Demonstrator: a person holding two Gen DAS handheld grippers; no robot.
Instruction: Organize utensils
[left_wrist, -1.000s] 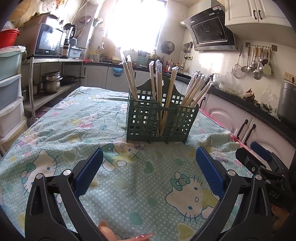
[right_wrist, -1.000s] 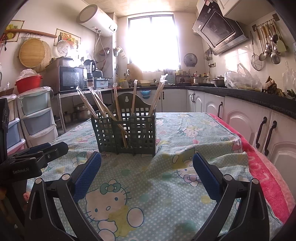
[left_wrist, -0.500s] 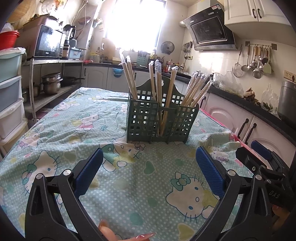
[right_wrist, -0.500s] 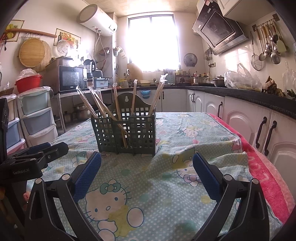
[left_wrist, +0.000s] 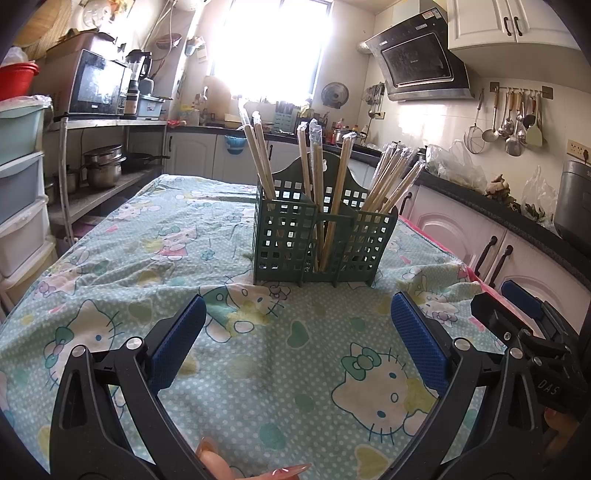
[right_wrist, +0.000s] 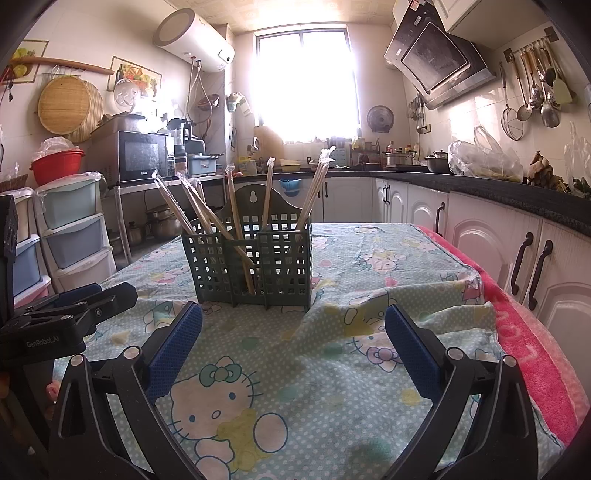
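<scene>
A dark green slotted utensil holder (left_wrist: 321, 236) (right_wrist: 255, 262) stands upright on the table with several wrapped wooden chopsticks (left_wrist: 316, 177) (right_wrist: 207, 212) leaning out of its compartments. My left gripper (left_wrist: 297, 341) hovers low over the cloth in front of the holder, open, with nothing between its blue pads. My right gripper (right_wrist: 293, 339) is likewise open and empty, short of the holder. In the left wrist view the right gripper's body (left_wrist: 532, 332) shows at the right edge; in the right wrist view the left gripper's body (right_wrist: 66, 314) shows at the left edge.
A mint cartoon-cat tablecloth (left_wrist: 236, 332) (right_wrist: 332, 369) covers the table, rumpled near the holder, with a pink towel (right_wrist: 528, 339) along its right edge. White cabinets (right_wrist: 480, 240) run close on the right; plastic drawers (right_wrist: 74, 236) and a microwave shelf (left_wrist: 99, 88) stand left.
</scene>
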